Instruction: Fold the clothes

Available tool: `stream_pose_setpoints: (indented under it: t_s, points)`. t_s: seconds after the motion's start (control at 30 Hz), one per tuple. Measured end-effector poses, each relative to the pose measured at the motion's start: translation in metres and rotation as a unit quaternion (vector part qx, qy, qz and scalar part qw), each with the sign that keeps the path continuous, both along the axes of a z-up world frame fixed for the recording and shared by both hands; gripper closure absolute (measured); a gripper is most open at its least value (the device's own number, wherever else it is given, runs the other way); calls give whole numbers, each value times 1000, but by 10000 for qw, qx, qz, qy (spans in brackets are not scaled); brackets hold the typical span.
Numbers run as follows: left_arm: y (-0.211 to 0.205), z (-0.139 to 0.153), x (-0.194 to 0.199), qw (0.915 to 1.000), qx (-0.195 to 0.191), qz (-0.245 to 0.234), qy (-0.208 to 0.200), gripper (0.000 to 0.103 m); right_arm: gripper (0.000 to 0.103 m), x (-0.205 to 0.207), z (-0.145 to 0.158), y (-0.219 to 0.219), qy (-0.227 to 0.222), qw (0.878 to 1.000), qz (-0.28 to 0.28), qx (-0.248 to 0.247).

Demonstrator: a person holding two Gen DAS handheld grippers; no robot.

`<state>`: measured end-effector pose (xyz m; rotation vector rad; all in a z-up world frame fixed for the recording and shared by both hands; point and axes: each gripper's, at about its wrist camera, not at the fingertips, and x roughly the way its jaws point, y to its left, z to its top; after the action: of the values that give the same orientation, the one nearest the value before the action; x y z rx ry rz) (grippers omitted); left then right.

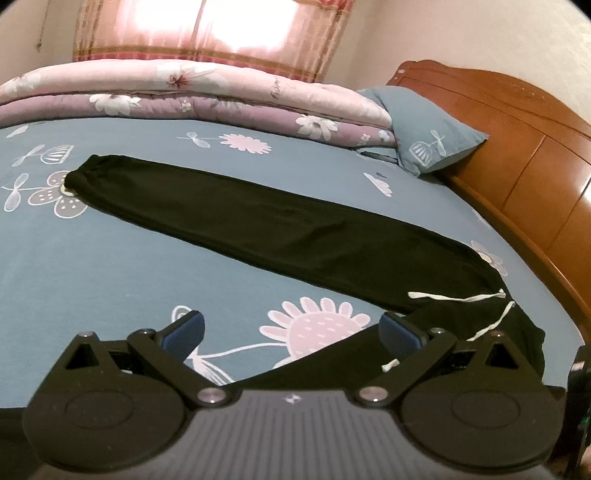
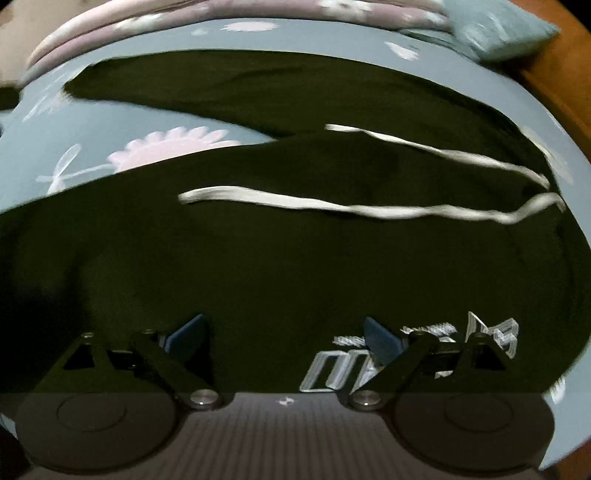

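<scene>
One pair of black trousers (image 1: 258,218) spread on the bed (image 1: 110,266), over a blue sheet printed with pink and white flowers. Two legs: one stretched long toward the far left with its cuff (image 1: 79,177) gathered, the other running down toward the near edge and passing under the left gripper (image 1: 291,328). Two white drawstring ends (image 1: 454,297) lying loose across the waist area at the right. One folded floral quilt (image 1: 184,96) at the far side, one blue pillow (image 1: 424,129) beside it, one wooden headboard (image 1: 517,147) at the right, one pink curtain (image 1: 210,29) behind.

Left gripper low over the sheet, fingers (image 1: 400,328) spread wide and released, nothing between them; near trouser leg just at the right finger, touching or merely beside, hard to say.

Right gripper (image 2: 284,336) close over the trousers near the waist, fingers (image 2: 186,336) likewise parted and empty, black cloth filling the gap beneath. White printed lettering (image 2: 406,354) on the cloth partly behind the right finger, too blurred to read. Both drawstrings (image 2: 369,206) well beyond the fingertips.
</scene>
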<state>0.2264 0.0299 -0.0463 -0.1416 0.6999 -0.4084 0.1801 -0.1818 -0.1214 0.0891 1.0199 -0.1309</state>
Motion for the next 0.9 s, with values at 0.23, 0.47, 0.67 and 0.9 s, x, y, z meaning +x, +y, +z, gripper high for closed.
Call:
stream_pose_setpoints:
  t_s: [0.23, 0.47, 0.67, 0.9]
  points:
    - [-15, -1, -1, 9998, 111, -166, 2, 3, 7, -36, 1, -25, -10, 9994, -296, 154]
    - [-28, -1, -6, 9993, 216, -293, -29, 3, 7, -58, 0, -31, 67, 9992, -385, 63]
    - [-34, 2, -15, 9985, 314, -445, -90, 3, 2, -64, 1, -13, 228, 9994, -142, -236]
    - [-20, 6, -16, 9991, 356, -235, -48, 3, 2, -45, 6, 35, 85, 9973, 684, -260]
